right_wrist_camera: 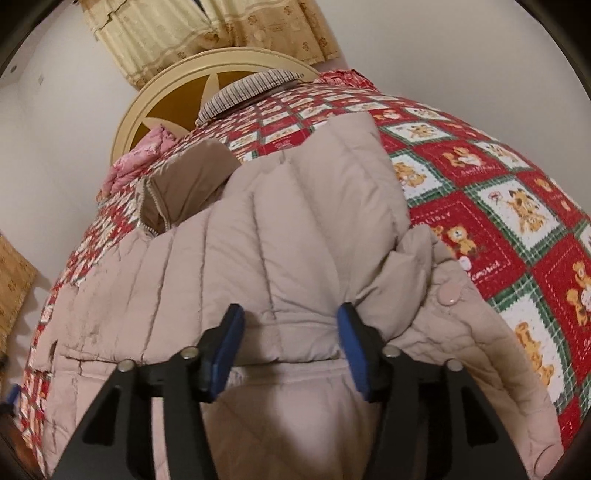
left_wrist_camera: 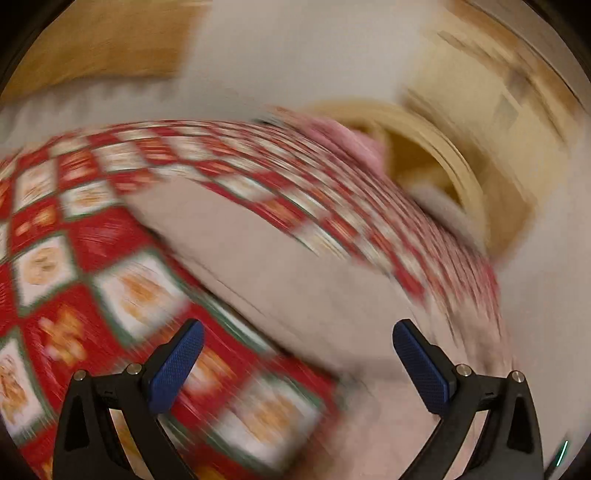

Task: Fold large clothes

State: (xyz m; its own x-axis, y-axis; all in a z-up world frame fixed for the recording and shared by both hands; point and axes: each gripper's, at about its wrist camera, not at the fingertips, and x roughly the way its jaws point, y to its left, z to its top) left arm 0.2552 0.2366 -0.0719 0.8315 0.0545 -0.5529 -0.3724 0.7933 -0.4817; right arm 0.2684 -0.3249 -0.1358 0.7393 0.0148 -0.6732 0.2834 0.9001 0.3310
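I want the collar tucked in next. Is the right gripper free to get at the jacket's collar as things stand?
Probably yes. The right gripper is open over the folded sleeve of the jacket, holding nothing, and the collar lies uncovered farther up the bed; only the jacket's own padding lies between them.

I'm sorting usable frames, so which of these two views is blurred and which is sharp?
Left wrist view: heavy motion smear across the quilt and jacket; only the left gripper is crisp. Right wrist view: sharp, jacket seams readable, fisheye bending at edges.

Jacket (right_wrist_camera: 266, 229) on quilt (right_wrist_camera: 498, 192), headboard (right_wrist_camera: 166, 99) behind, curtain (right_wrist_camera: 207, 33) beyond
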